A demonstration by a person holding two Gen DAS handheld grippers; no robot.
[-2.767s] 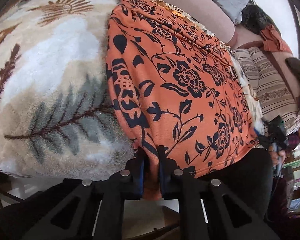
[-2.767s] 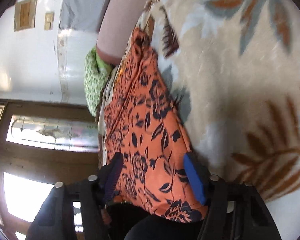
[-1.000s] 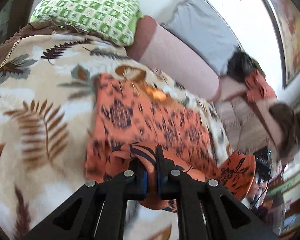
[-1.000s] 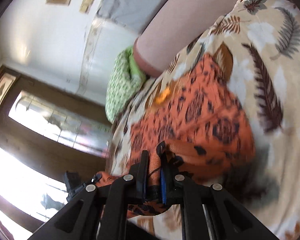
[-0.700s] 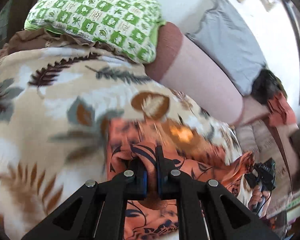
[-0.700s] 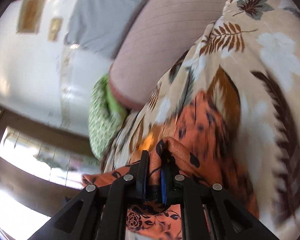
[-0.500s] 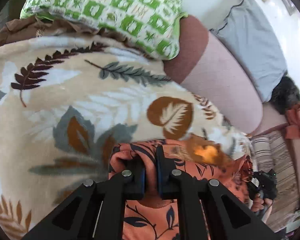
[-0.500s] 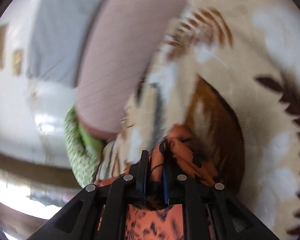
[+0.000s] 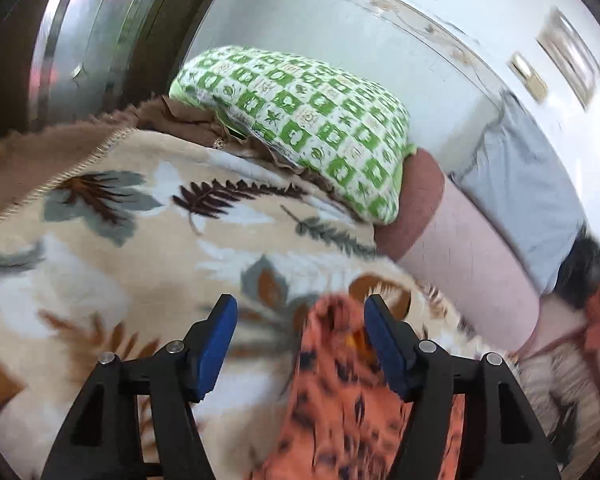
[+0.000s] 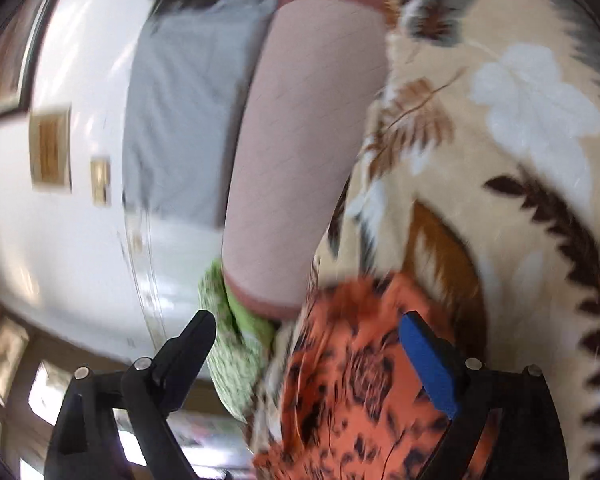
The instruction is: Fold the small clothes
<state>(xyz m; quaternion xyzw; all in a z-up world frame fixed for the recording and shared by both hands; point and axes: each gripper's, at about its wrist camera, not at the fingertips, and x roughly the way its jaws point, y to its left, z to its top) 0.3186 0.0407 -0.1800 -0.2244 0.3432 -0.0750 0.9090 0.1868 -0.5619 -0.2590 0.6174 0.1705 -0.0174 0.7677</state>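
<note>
An orange garment with a black flower print point(image 9: 340, 396) lies on a beige leaf-pattern blanket point(image 9: 112, 280). My left gripper point(image 9: 302, 340) is open, its blue pads spread wide, with the garment's far edge between and below the fingers. In the right wrist view the same garment point(image 10: 352, 384) lies under my right gripper point(image 10: 312, 348), which is open too. Neither gripper holds the cloth. Both views are blurred by motion.
A green-and-white checked pillow point(image 9: 300, 120) lies at the head of the blanket. A long pink bolster point(image 9: 472, 276) runs along the far side, also in the right wrist view point(image 10: 300, 140). A grey cushion point(image 9: 528, 192) leans on the white wall.
Both grippers carried the garment's edge forward over itself toward the bolster, then opened and let go. The cloth now lies loose between the spread fingers.
</note>
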